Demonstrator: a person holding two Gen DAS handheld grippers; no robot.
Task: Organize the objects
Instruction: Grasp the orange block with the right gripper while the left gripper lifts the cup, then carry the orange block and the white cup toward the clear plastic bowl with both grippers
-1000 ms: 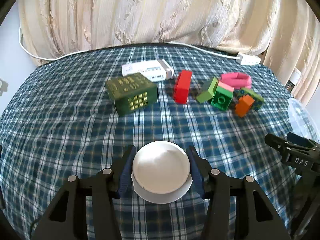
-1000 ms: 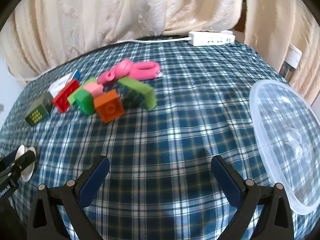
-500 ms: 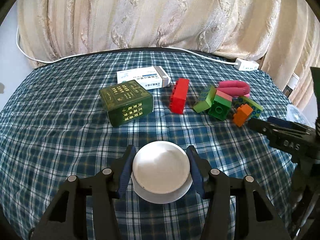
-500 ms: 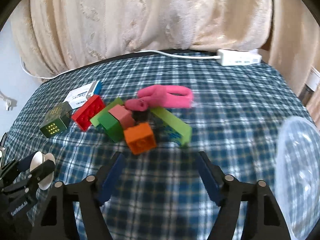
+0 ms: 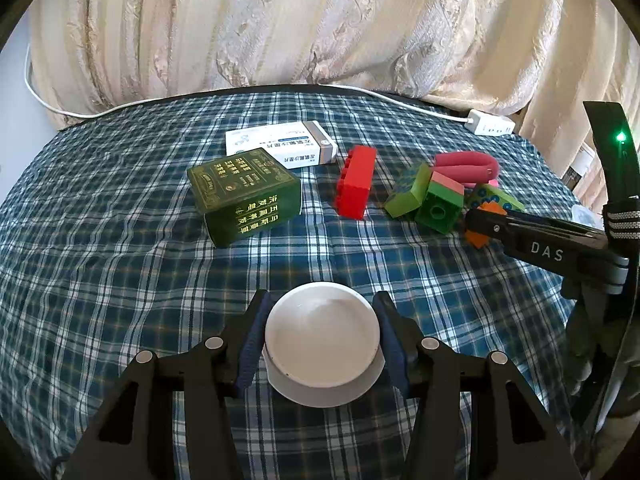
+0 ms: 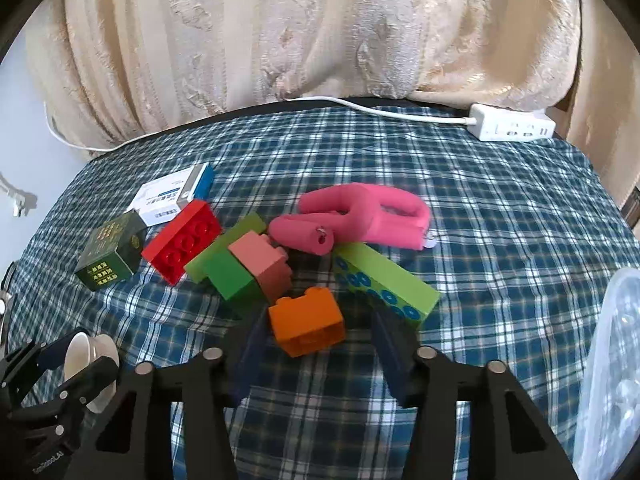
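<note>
Gripping a small white bowl (image 5: 322, 344) between its blue pads, the left hand-held gripper (image 5: 322, 340) hangs over the near part of the plaid-covered tabletop (image 5: 120, 280); the bowl is turned with its base toward the camera, so what it holds cannot be told from this view, and from the right wrist view only its rim (image 6: 86, 360) shows, edge-on. The right hand-held gripper (image 6: 320, 344) is closing its jaws around an orange block (image 6: 306, 320), which sits between the pads, though they do not yet press on it. Taking the orange block as landmark: a green-and-pink block (image 6: 250, 272) lies just beyond it to the left, a long light-green block with blue rings (image 6: 384, 284) just beyond it to the right, and a pink foam loop (image 6: 352, 220) farther back behind both. A red block (image 6: 182, 240) lies farther left of it, then a dark green box with gold print (image 6: 110, 256), with a white medicine box (image 6: 172, 196) behind those. Well to the right of the orange block, at the picture's edge, stands a clear plastic container (image 6: 608, 360); its contents cannot be made out. A white power strip (image 6: 512, 122) lies at the far edge, before the cream curtain (image 6: 320, 32).
</note>
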